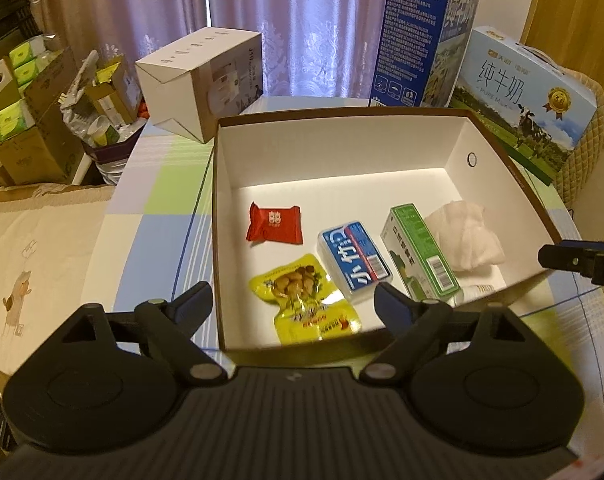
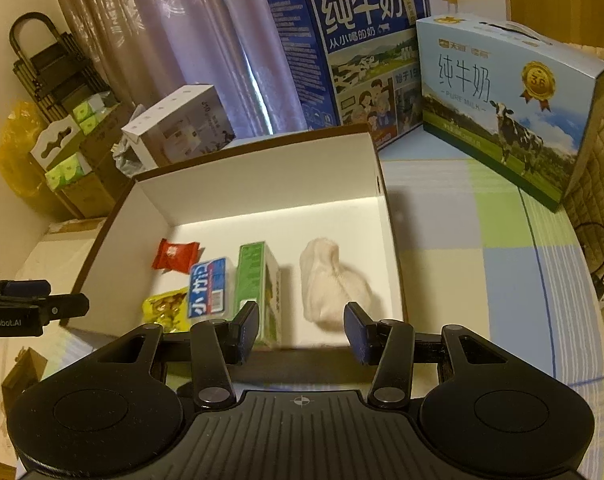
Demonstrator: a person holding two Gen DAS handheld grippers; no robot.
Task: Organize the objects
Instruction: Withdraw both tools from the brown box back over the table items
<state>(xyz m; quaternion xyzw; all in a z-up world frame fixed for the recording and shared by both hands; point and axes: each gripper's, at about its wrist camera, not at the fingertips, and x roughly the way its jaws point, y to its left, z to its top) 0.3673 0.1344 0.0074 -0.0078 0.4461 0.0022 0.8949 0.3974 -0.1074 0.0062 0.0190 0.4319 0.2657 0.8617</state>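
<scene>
Box [image 1: 343,152] (open), snack packets [image 1: 315,304] inside

Dim, warm indoor light; daylight glows through the curtains [image 1: 302,20]. A bright band glares along the box floor [image 1: 341,184]. Fisheye bends the edges, corners vignette, near rim blurs.

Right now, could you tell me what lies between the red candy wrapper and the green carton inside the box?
The blue-and-white pack lies between the red candy wrapper and green carton, clearest in the left wrist view.
</scene>
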